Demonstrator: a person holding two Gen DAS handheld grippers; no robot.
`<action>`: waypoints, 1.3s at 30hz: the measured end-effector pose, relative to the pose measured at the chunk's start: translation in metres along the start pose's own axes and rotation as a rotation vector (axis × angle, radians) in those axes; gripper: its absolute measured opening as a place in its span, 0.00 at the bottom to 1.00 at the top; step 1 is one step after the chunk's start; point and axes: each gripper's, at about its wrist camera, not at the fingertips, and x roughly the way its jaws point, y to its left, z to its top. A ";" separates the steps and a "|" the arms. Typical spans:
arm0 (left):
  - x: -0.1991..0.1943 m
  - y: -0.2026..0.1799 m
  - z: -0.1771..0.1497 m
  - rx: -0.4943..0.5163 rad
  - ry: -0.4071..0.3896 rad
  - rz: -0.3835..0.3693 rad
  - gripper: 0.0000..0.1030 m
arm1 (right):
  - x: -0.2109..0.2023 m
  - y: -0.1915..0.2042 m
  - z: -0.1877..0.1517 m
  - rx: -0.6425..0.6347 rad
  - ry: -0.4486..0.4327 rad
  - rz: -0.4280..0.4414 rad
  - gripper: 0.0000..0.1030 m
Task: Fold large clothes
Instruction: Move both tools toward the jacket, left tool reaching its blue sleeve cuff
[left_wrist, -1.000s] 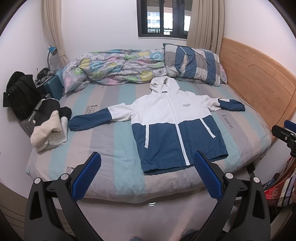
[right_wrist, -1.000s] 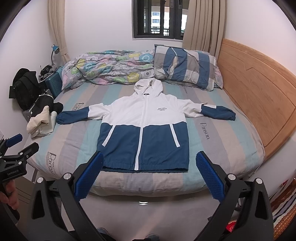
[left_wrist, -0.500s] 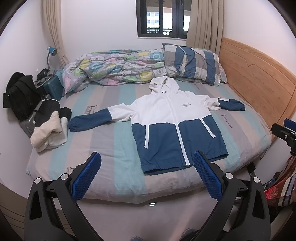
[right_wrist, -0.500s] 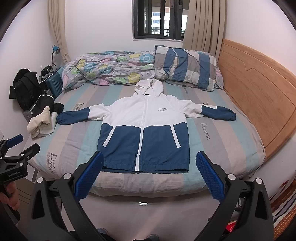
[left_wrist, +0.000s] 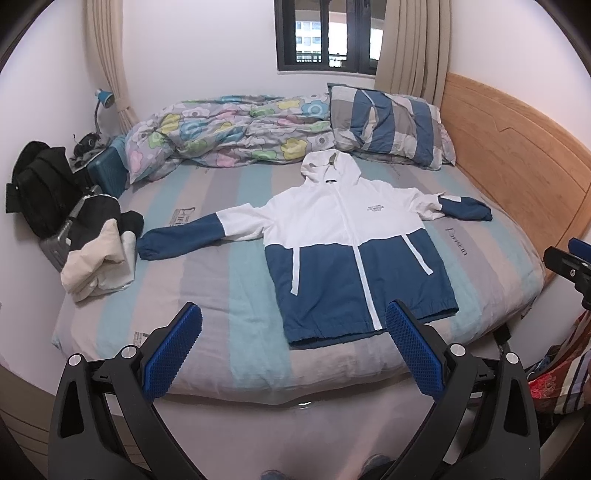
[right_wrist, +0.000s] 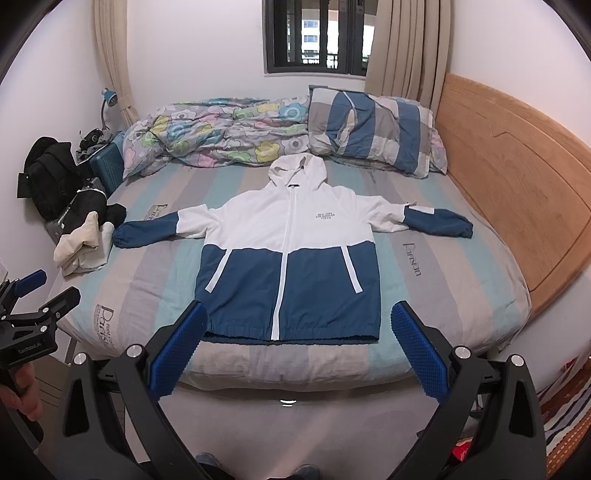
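A white and blue hooded jacket (left_wrist: 351, 243) (right_wrist: 291, 258) lies flat and face up on the striped bed (left_wrist: 207, 280) (right_wrist: 443, 280), sleeves spread out to both sides, hood toward the pillows, hem toward me. My left gripper (left_wrist: 293, 325) hangs open in front of the bed's near edge, left of the hem, holding nothing. My right gripper (right_wrist: 297, 319) is open too, centred just short of the hem, nothing between its blue pads. Each gripper shows at the edge of the other's view, the left one (right_wrist: 29, 306) held by a hand.
A floral duvet (right_wrist: 218, 133) and a checked pillow (right_wrist: 373, 133) lie at the far side. Folded cream and black clothes (left_wrist: 99, 254) sit on the bed's left edge, next to a black backpack (left_wrist: 40, 188). A wooden headboard (right_wrist: 517, 192) runs along the right.
Both views have crept slightly closer to the bed; the jacket has not moved and both grippers stay open.
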 end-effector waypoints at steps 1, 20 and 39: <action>0.002 0.002 0.002 0.001 0.004 -0.003 0.94 | 0.002 0.001 0.003 0.002 0.005 -0.004 0.93; 0.147 0.011 0.103 0.084 0.045 -0.020 0.94 | 0.113 0.007 0.092 0.030 0.051 -0.098 0.93; 0.411 -0.023 0.207 -0.051 0.145 0.134 0.94 | 0.416 -0.079 0.209 -0.074 0.143 0.037 0.93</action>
